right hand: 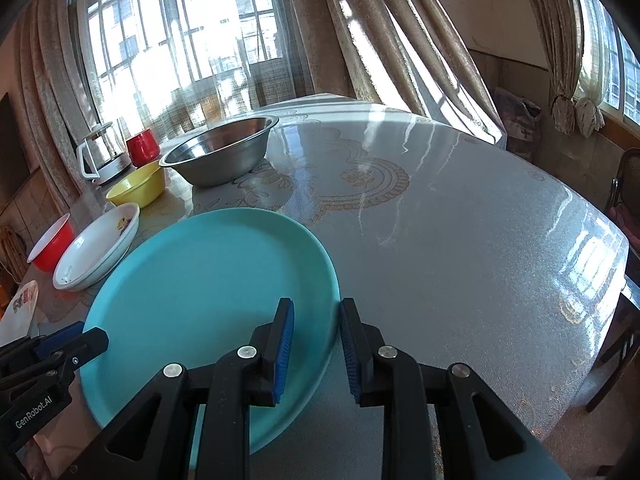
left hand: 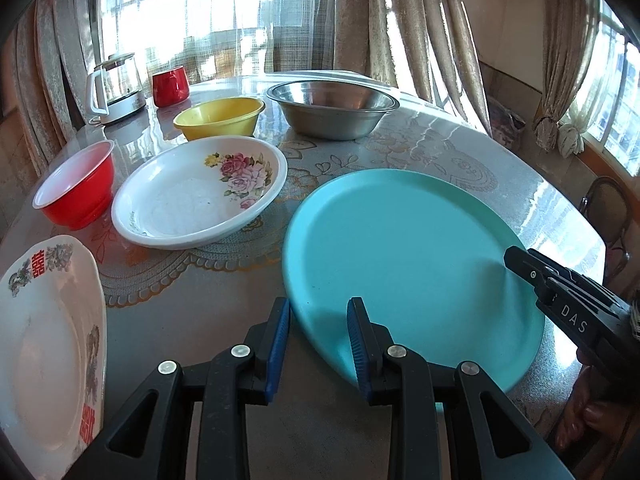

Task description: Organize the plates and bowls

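Note:
A large turquoise plate [left hand: 412, 264] lies on the table; it also shows in the right wrist view [right hand: 208, 280]. My left gripper [left hand: 319, 344] is open with the plate's near-left rim between its jaws. My right gripper [right hand: 316, 346] is open with the plate's right rim between its jaws. A white floral dish [left hand: 192, 204], a red bowl [left hand: 76, 188], a yellow bowl [left hand: 220, 116], a steel bowl [left hand: 332, 108] and a white plate with red characters [left hand: 52, 340] lie around it.
A glass kettle [left hand: 116, 84] and a red cup [left hand: 170, 86] stand at the far left by the curtains. The table [right hand: 460, 240] has a patterned glossy cover. A chair [left hand: 608, 216] stands off its right edge.

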Motion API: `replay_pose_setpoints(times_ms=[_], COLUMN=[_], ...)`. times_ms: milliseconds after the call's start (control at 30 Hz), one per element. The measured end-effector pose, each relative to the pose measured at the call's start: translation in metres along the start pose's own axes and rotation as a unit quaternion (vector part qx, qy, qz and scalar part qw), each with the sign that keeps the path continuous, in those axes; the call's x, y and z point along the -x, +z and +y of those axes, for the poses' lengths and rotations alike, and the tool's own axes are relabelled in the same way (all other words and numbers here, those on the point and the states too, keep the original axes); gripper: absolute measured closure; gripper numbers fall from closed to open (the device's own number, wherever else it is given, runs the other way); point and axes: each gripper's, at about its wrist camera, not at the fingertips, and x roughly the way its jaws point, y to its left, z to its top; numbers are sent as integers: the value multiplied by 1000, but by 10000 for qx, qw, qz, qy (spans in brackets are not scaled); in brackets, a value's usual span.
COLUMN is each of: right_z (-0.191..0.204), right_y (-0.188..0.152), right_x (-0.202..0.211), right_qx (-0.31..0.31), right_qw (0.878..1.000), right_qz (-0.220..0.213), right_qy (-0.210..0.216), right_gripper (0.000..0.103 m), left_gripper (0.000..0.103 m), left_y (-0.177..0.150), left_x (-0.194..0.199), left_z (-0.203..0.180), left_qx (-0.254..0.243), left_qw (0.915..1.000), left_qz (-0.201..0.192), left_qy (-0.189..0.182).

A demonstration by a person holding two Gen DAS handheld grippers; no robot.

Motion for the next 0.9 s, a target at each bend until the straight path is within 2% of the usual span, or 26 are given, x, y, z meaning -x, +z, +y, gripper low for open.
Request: replay_pose_setpoints(times_ms=[133,267,500,700,767,900], right_z=[1,1,6,31,40,65], right_y=[-2,-4,-3,0,0,-4], right_x=[4,16,39,47,48,50], right_qx=[-24,-78,-144,96,160,357], right_qw=[10000,9998,9992,9988,9984,9961], right_qz=[-13,-176,-358,-380,-349,-249], right_qy=[85,2,39,305,422,761], right_gripper=[65,64,63,62,62,62], left_gripper=[58,51,36,29,20,18], left_y=[-1,-4,-15,-22,-26,-35], left_x=[6,25,58,81,87,95], left_z=[-1,0,16,33,41,58], left_qx=[-28,-4,205,224,276,394], left_qw=[10000,9995,9983,9977,9974,9973], left_qz=[-53,-293,-487,-634,-667,-611], left_qy=[-29,-122,-264,-71,-30,76])
